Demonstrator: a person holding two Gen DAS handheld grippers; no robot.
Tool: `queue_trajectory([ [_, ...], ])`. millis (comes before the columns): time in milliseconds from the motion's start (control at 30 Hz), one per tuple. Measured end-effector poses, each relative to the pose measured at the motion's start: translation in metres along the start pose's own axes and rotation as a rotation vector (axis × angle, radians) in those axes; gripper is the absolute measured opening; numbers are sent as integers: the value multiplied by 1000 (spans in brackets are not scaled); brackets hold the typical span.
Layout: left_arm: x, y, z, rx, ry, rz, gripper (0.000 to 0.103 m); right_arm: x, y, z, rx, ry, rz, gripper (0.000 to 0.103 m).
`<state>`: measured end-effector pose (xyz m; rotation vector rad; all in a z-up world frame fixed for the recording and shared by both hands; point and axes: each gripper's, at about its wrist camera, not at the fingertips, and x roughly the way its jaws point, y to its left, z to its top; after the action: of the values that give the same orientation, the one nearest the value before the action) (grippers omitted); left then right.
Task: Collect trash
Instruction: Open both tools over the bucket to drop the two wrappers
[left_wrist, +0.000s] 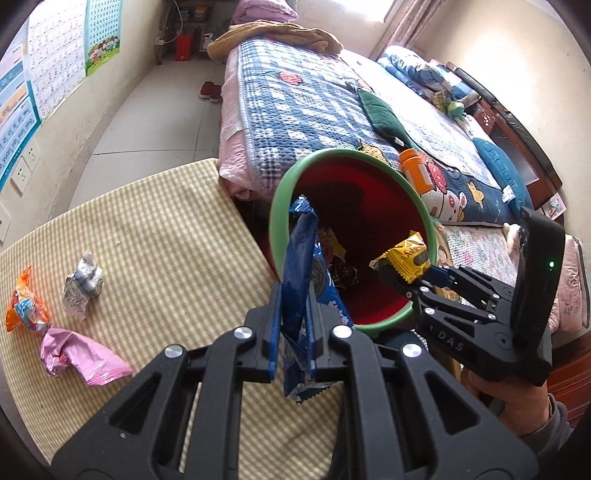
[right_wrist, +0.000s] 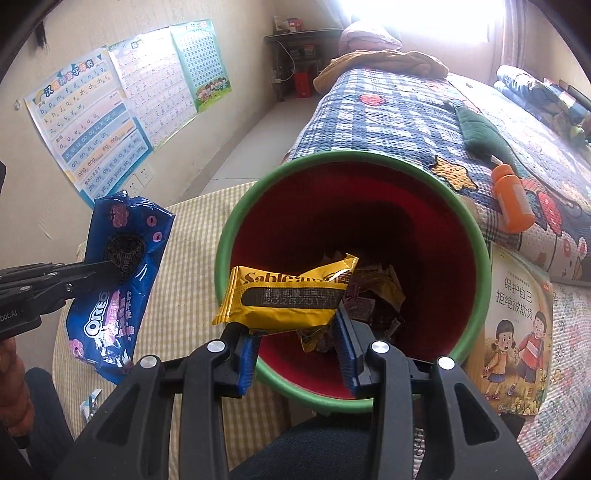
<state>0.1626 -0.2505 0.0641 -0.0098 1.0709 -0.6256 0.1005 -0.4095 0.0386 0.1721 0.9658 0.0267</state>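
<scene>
Presently: left gripper (left_wrist: 293, 347) clamps blue Oreo wrapper (left_wrist: 301, 291); right gripper (right_wrist: 299, 354) grips yellow Sable wrapper (right_wrist: 288, 295) over red bin (right_wrist: 476, 295).

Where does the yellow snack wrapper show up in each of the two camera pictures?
Left wrist view: the yellow wrapper sits right of centre, pinched by the right gripper over the bin's mouth.
Right wrist view: it lies low in the centre, across the gripper's fingers.
Shared landmark: the green-rimmed red bin.
</scene>
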Motion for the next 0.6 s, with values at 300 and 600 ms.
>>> queue_trajectory([
  [300,27,-29,30,63,25,-10,11,8,-39,1,71,-6,-16,37],
  [600,50,-49,53,93,41,-12,11,19,-58,3,107,-2,-13,37],
])
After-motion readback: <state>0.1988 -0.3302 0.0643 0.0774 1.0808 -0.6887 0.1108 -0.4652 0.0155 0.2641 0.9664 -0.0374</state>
